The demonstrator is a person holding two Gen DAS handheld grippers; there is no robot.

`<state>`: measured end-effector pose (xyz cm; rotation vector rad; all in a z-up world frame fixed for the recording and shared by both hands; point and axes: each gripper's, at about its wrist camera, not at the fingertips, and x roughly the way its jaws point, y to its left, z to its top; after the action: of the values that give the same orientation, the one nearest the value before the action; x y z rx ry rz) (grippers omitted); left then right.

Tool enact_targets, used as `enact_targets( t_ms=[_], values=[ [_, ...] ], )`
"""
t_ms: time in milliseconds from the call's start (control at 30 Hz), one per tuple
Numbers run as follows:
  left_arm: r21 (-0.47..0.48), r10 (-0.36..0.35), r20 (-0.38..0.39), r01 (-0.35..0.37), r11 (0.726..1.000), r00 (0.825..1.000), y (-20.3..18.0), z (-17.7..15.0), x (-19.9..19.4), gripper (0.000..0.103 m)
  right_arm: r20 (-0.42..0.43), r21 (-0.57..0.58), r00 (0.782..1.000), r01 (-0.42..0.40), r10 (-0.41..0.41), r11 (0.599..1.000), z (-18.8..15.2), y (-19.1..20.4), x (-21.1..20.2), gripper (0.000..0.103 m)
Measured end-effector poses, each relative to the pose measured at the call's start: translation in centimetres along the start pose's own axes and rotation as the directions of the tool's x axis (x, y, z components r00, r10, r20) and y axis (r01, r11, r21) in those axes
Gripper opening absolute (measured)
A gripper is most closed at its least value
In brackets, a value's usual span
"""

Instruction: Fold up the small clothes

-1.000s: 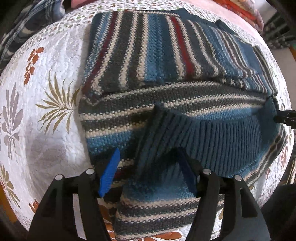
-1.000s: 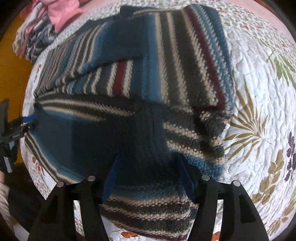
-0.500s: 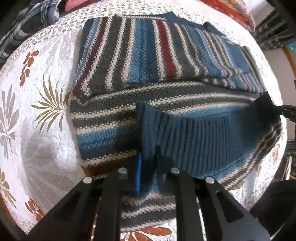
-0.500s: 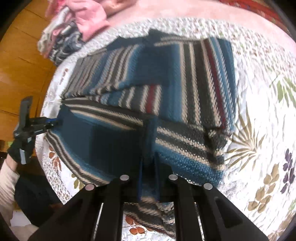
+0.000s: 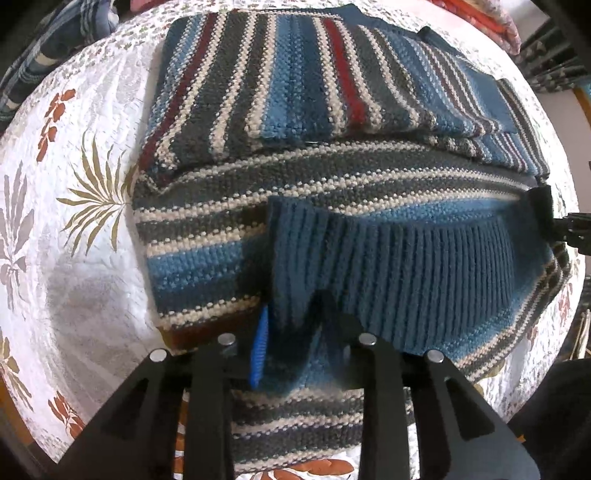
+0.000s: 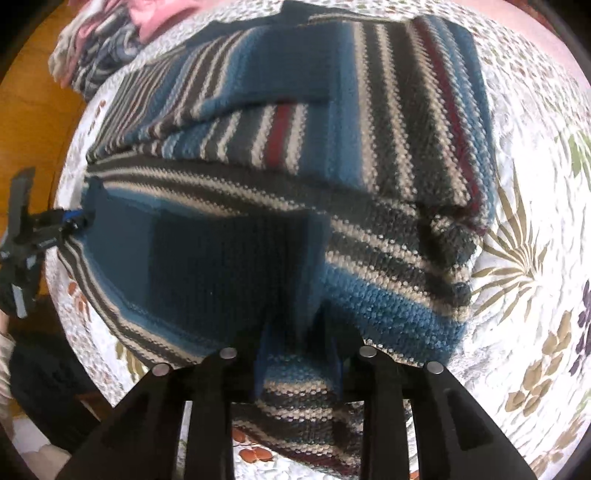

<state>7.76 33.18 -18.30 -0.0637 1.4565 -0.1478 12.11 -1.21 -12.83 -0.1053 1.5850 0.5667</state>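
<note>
Sweater [image 5: 295, 103] on quilt [image 5: 74, 258] — ribbed hem pinched in both hand-held grippers [image 5: 291, 343] [image 6: 299, 350], opposite corners.

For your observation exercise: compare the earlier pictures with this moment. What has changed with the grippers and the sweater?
Both the left gripper and right gripper, open a second ago, have closed on the ribbed hem of the striped sweater. The sweater's folded upper part stays flat on the floral quilt.

Floral quilt [image 5: 74, 236]; perhaps pink cloth [image 6: 155, 14].

sweater [image 5: 332, 177] on quilt [image 5: 74, 258], clothes pile [image 6: 103, 48] behind
</note>
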Motion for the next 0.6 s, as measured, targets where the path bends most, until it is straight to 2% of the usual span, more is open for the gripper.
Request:
enact_targets(
  t_ms=[67,100,233,333,500,600],
  values=[
    [0.013,0.005,0.006,-0.005,1.0,1.0,-1.0,0.0,-0.2,0.015,0.011,-0.009,1.0,0.003,-0.002,1.0,0.0,0.2,-0.5,0.014],
    [0.014,0.0,0.01,0.0,1.0,1.0,-1.4,0.0,-0.4,0.012,0.02,-0.008,1.0,0.0,0.0,1.0,-0.1,0.1,-0.8,0.012],
    [-0.003,-0.06,0.046,0.06,0.998,0.997,-2.1,0.3,-2.3,0.01,0.097,0.002,0.994,-0.042,0.041,0.999,-0.1,-0.4,-3.2,0.01],
    [-0.009,-0.098,0.091,0.099,0.995,0.991,-2.2,0.6,-4.3,0.01,0.174,0.0,0.981,-0.089,0.087,0.996,-0.2,-0.7,-6.0,0.01],
    [-0.01,-0.123,0.207,0.128,0.992,0.971,-2.9,1.6,-8.1,0.01,0.326,0.006,0.93,-0.18,0.169,0.984,-0.4,-1.9,-10.5,0.008],
    [-0.02,-0.134,0.262,0.145,0.989,0.956,-2.7,2.5,-10.0,0.01,0.416,0.048,0.89,-0.227,0.187,0.973,-0.3,-3.4,-12.9,0.0]
  ],
)
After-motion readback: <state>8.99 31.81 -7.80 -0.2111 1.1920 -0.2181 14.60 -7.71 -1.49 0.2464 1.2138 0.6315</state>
